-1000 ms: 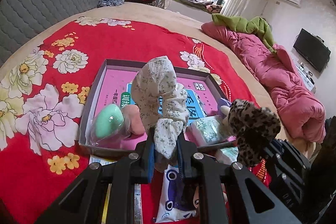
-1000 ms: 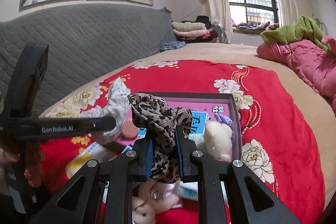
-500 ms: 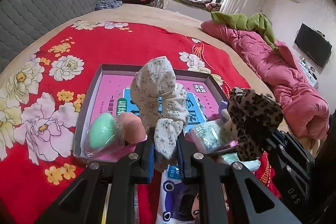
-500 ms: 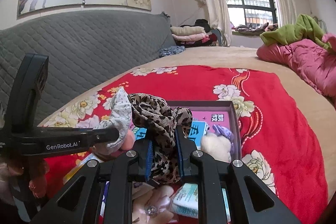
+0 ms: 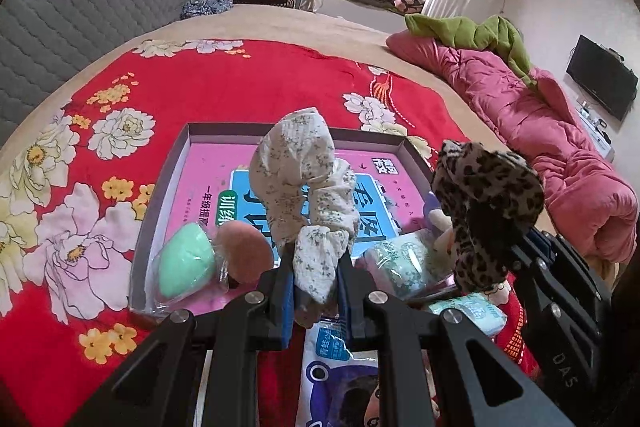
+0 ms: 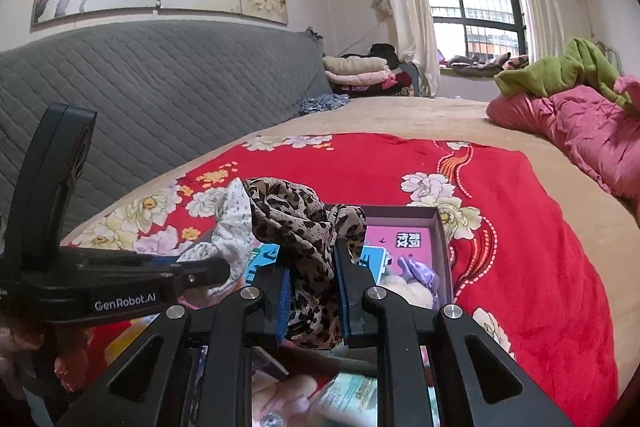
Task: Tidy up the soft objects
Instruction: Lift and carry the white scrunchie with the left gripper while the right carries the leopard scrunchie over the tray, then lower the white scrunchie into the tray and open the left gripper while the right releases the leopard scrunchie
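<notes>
My left gripper (image 5: pixel 316 279) is shut on a white floral scrunchie (image 5: pixel 304 187) and holds it above the near edge of a shallow grey box (image 5: pixel 164 195) with a pink book inside. My right gripper (image 6: pixel 312 291) is shut on a leopard-print scrunchie (image 6: pixel 296 219), also seen in the left wrist view (image 5: pixel 484 203) to the right of the box. The box holds a green sponge (image 5: pixel 184 265), a pink sponge (image 5: pixel 246 251), a tissue pack (image 5: pixel 400 263) and a white plush (image 6: pixel 404 287) with a purple piece (image 6: pixel 420 269).
The box lies on a red floral blanket (image 5: pixel 240 83) on a bed. Packets and a cartoon bag (image 5: pixel 340 379) lie below the grippers. A pink quilt (image 5: pixel 560 147) with green cloth is at the right, a grey headboard (image 6: pixel 140 99) at the left.
Both grippers have risen and drawn back a little with their scrunchies held; the box sits lower and farther in both views. Grips are unchanged.
</notes>
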`<action>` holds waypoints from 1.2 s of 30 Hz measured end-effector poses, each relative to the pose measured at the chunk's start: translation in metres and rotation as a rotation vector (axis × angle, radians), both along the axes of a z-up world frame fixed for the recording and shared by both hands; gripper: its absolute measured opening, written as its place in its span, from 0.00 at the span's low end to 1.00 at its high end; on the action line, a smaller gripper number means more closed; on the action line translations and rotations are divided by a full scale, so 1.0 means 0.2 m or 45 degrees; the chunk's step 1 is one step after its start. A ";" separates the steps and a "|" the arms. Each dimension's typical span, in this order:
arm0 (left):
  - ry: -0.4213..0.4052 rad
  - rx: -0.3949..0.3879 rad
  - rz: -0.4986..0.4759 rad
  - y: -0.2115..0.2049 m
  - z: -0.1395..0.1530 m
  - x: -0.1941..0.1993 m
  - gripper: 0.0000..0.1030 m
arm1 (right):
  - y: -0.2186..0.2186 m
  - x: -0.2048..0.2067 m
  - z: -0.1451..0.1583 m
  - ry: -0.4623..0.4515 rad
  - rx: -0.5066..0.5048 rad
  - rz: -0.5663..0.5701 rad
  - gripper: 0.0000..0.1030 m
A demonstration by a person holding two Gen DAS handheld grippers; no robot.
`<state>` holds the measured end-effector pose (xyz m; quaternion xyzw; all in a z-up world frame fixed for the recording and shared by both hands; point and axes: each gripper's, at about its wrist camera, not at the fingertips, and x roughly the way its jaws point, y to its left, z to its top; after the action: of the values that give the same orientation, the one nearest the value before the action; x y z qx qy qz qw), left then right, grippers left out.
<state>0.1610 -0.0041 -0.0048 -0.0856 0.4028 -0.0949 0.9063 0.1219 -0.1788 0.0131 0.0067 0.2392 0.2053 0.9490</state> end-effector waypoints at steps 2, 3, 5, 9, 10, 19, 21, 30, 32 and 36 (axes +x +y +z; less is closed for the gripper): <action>0.012 0.013 -0.005 -0.01 -0.01 0.01 0.17 | 0.00 0.02 -0.01 0.011 -0.004 -0.004 0.18; 0.019 0.015 -0.006 -0.01 -0.02 0.02 0.17 | 0.01 0.04 -0.02 0.022 -0.010 -0.007 0.18; 0.030 0.012 -0.013 -0.02 -0.03 0.04 0.17 | 0.02 0.06 -0.04 0.044 -0.031 -0.012 0.19; 0.039 0.036 -0.020 -0.04 -0.05 0.05 0.17 | 0.05 0.10 -0.07 0.061 -0.120 -0.021 0.19; 0.043 0.034 -0.019 -0.04 -0.05 0.06 0.17 | 0.06 0.11 -0.08 0.068 -0.134 -0.019 0.19; 0.063 0.034 -0.042 -0.07 -0.10 0.08 0.17 | 0.09 0.15 -0.17 0.103 -0.248 -0.020 0.20; 0.065 0.038 -0.046 -0.08 -0.10 0.08 0.17 | 0.10 0.15 -0.18 0.092 -0.260 -0.011 0.23; 0.090 0.053 -0.032 -0.07 -0.13 0.09 0.17 | 0.12 0.14 -0.19 0.072 -0.283 0.002 0.41; 0.092 0.047 -0.028 -0.06 -0.14 0.09 0.17 | 0.11 0.13 -0.18 0.061 -0.274 0.001 0.45; 0.099 0.045 -0.021 -0.05 -0.15 0.10 0.17 | 0.09 0.13 -0.16 0.045 -0.235 -0.003 0.57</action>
<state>0.1801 -0.0132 -0.0340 -0.0698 0.4400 -0.0918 0.8906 0.1471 -0.1612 -0.0190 -0.0768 0.2740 0.1811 0.9414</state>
